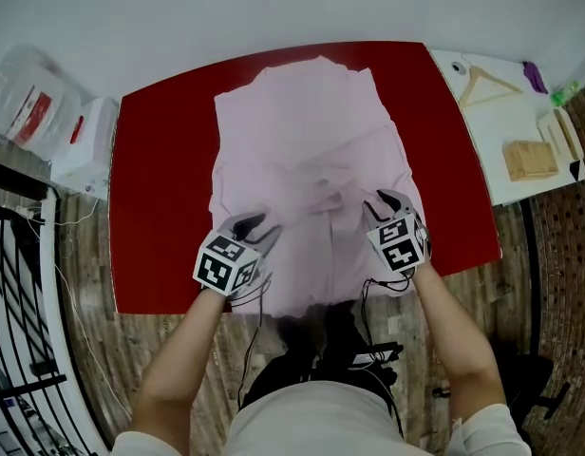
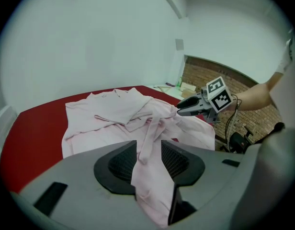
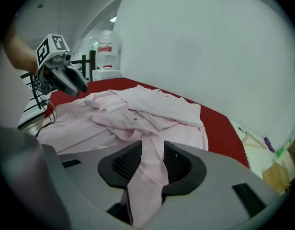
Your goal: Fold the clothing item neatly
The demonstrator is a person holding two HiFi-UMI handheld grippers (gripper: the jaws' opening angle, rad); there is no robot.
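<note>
A pale pink shirt (image 1: 302, 150) lies spread and partly folded on the red table (image 1: 160, 160), its near hem hanging over the front edge. My left gripper (image 1: 257, 224) is over the shirt's near left part. In the left gripper view a fold of pink cloth (image 2: 150, 128) runs loosely between the parted jaws of the left gripper (image 2: 148, 150). My right gripper (image 1: 386, 202) is over the near right part. Its jaws (image 3: 152, 155) also stand apart, with a strip of the shirt (image 3: 147, 176) draped through the gap. Each gripper shows in the other's view: the right one (image 2: 193, 104), the left one (image 3: 71, 80).
A white side table (image 1: 501, 179) at the right carries a wooden hanger (image 1: 487, 84) and a wooden block (image 1: 530, 158). A white box (image 1: 84, 145) and a plastic bag (image 1: 27, 93) sit at the left, beside a black rail (image 1: 17, 302). Cables hang below the table's front edge.
</note>
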